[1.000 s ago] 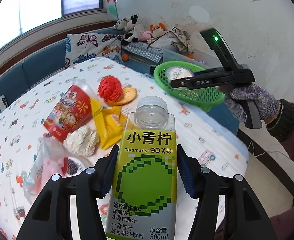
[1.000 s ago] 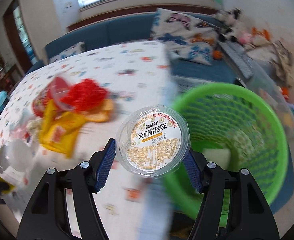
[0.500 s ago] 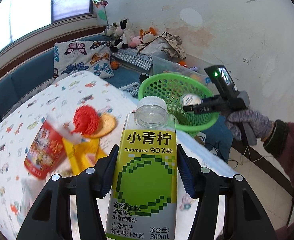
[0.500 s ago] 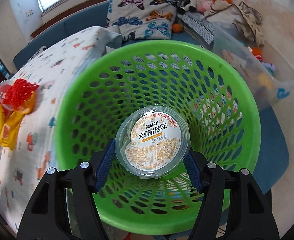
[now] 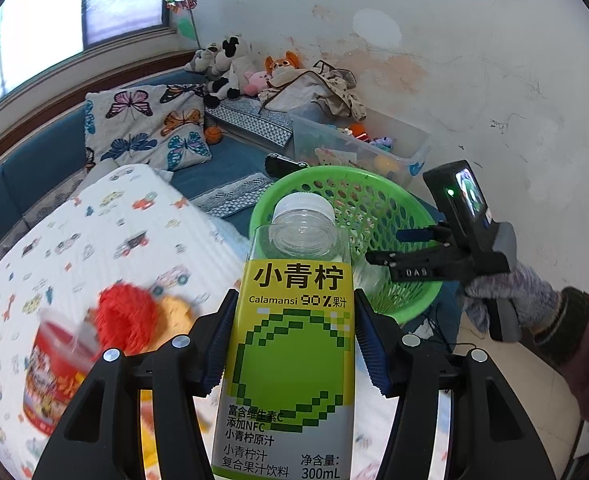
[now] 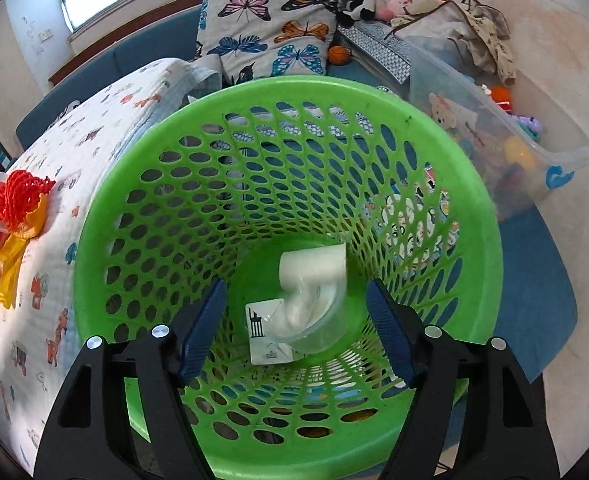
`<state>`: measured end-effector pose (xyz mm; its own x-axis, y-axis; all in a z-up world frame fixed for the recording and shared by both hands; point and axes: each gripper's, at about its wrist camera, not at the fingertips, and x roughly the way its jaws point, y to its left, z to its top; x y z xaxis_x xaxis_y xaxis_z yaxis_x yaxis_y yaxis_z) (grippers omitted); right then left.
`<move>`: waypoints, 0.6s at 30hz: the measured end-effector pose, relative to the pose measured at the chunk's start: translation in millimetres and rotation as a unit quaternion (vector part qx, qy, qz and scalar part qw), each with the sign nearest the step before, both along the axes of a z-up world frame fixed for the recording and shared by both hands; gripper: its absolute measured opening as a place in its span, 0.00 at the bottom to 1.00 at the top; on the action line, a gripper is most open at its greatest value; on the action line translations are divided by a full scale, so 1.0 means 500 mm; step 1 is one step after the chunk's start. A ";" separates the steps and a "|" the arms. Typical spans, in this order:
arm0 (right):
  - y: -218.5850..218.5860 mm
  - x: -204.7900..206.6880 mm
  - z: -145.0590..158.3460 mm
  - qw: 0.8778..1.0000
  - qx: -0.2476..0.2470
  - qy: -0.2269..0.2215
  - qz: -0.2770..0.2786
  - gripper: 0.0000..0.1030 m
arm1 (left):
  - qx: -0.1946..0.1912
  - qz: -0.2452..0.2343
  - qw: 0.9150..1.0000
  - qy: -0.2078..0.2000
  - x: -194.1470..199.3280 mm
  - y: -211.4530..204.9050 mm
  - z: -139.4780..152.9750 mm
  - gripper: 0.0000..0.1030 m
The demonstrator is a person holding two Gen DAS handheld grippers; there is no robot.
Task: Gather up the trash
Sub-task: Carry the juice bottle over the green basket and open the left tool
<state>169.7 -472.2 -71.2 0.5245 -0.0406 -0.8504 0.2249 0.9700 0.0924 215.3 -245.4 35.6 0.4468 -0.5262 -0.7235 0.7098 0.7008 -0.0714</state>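
Cluttered bedroom, patterned bed (image 5: 106, 240) on the left. The right hand-held gripper (image 6: 296, 326) just spread apart, so the clear cup (image 6: 314, 312) now sits low inside the green basket (image 6: 94, 216). One down; the left hand-held gripper (image 5: 294, 344) stays clamped on the juice bottle (image 5: 294, 344), probably next.

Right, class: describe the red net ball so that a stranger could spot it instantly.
Start at the bed's cartoon-print quilt, beside the green basket. Near its edge lies a small trash pile; the red net ball sits on top, above a yellow wrapper. Only it is bright red mesh, bunched and fuzzy.
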 end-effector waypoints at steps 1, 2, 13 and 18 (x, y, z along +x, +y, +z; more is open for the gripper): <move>-0.002 -0.002 0.002 1.000 -0.001 -0.002 0.000 0.70 | 0.000 -0.001 1.000 0.002 0.006 -0.008 -0.003 0.53; -0.004 -0.006 0.008 1.000 -0.002 -0.005 0.001 0.70 | 0.001 -0.001 1.000 0.004 0.015 -0.016 -0.008 0.53; -0.007 -0.076 0.075 0.999 -0.016 -0.043 0.009 0.72 | 0.025 -0.012 0.999 0.027 0.094 -0.145 -0.042 0.53; -0.010 -0.099 0.087 0.998 -0.014 -0.055 0.005 0.72 | 0.048 -0.015 0.998 0.038 0.121 -0.198 -0.070 0.53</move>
